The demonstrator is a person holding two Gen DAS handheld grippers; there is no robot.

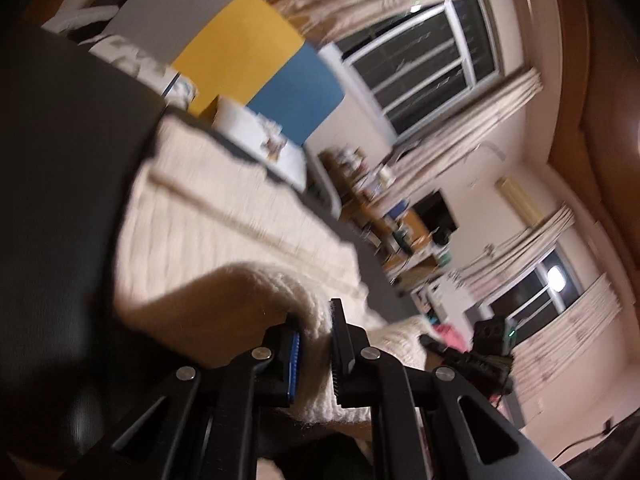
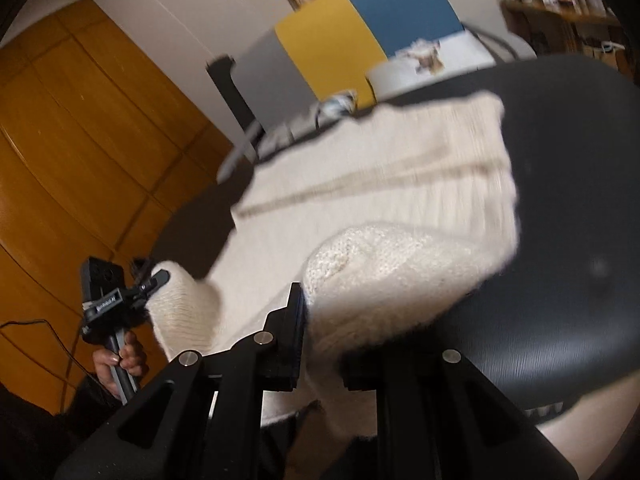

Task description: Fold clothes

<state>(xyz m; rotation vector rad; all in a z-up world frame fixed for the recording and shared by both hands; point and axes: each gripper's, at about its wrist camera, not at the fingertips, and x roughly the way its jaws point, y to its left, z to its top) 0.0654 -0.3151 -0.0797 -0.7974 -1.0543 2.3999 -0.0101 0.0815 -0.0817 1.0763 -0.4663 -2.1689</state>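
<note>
A cream knit sweater (image 1: 224,216) (image 2: 360,184) lies spread over a dark surface (image 1: 60,160) (image 2: 560,160), its near edge lifted at two places. In the left wrist view my left gripper (image 1: 316,320) is shut on a bunched fold of that near edge. In the right wrist view my right gripper (image 2: 324,320) is shut on another thick fold, which hides its right finger. The left gripper (image 2: 154,280) also shows there at the left, held by a hand (image 2: 120,360) and pinching a sweater corner. The right gripper (image 1: 448,354) appears low right in the left wrist view.
Behind the surface stand grey, yellow (image 1: 240,48) and blue (image 2: 400,4) panels with a pillow in front. Wooden doors (image 2: 80,140) fill the left of the right wrist view. Windows with curtains (image 1: 420,60) and cluttered shelves (image 1: 380,208) line the far wall.
</note>
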